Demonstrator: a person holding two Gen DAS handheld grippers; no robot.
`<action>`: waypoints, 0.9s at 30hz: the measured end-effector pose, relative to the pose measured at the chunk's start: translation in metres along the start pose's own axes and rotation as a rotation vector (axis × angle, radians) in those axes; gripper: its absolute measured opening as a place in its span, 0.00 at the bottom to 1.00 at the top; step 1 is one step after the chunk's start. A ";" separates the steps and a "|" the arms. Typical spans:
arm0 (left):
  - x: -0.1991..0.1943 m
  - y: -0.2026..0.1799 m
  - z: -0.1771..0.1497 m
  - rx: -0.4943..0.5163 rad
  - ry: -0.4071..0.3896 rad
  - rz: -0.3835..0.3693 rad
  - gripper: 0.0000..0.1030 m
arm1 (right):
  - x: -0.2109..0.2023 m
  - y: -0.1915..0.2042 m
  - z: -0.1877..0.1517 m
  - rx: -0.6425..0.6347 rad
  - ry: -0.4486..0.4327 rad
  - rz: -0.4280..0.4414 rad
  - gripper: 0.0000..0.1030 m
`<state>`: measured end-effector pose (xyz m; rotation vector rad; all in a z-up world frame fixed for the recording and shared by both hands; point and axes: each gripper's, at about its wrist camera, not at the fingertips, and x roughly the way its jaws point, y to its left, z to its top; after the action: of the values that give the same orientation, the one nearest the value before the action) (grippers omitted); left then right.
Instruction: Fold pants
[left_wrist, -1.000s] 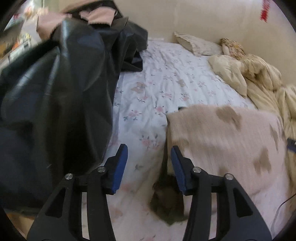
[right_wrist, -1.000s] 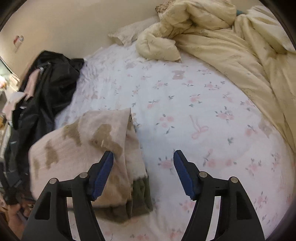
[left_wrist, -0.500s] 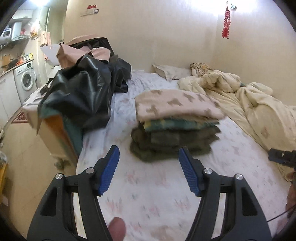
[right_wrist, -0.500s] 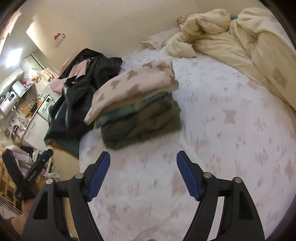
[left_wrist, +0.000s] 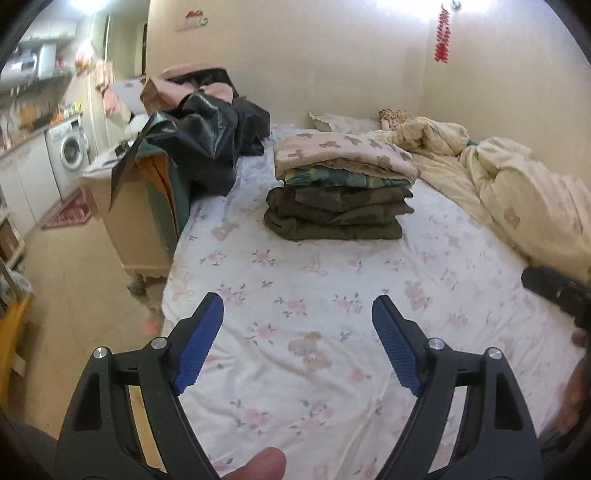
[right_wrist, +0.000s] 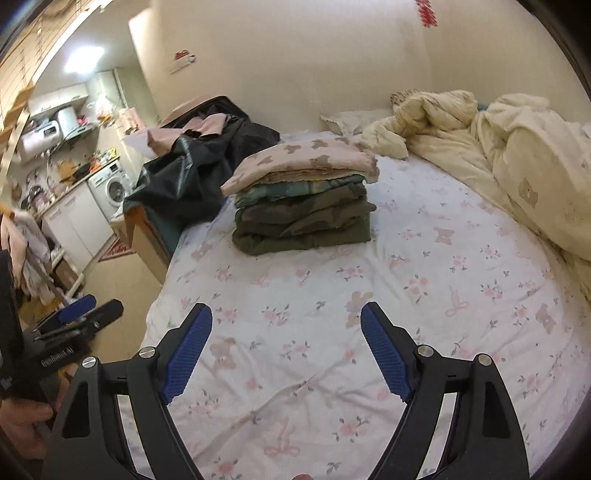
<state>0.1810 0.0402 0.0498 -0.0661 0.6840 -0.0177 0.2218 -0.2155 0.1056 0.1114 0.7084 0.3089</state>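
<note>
The left gripper (left_wrist: 297, 321) points forward and downward, its jaws opening wide with nothing between the blue pads (left_wrist: 197, 345). A fingertip (left_wrist: 258, 466), probably a thumb, shows at its base. The right gripper (right_wrist: 286, 328) is angled likewise, jaws opening and empty, blue pads (right_wrist: 386, 356) well apart.

Pulled well back from the stack of folded pants (left_wrist: 341, 192), close under the fingers a second ago. Left gripper (left_wrist: 297, 341) and right gripper (right_wrist: 286, 349) wider than before, jaws opening, nothing between them.
</note>
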 end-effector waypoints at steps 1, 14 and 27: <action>-0.001 -0.003 -0.004 0.011 -0.001 -0.009 0.78 | -0.003 0.004 -0.005 -0.010 -0.012 -0.004 0.83; -0.008 -0.020 -0.004 0.044 -0.076 0.037 1.00 | 0.012 0.007 -0.033 0.001 -0.057 -0.118 1.00; -0.001 -0.032 -0.012 0.085 -0.045 0.026 1.00 | 0.016 0.018 -0.036 -0.064 -0.085 -0.139 1.00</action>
<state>0.1728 0.0080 0.0435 0.0241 0.6380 -0.0202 0.2051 -0.1931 0.0721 0.0146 0.6180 0.1920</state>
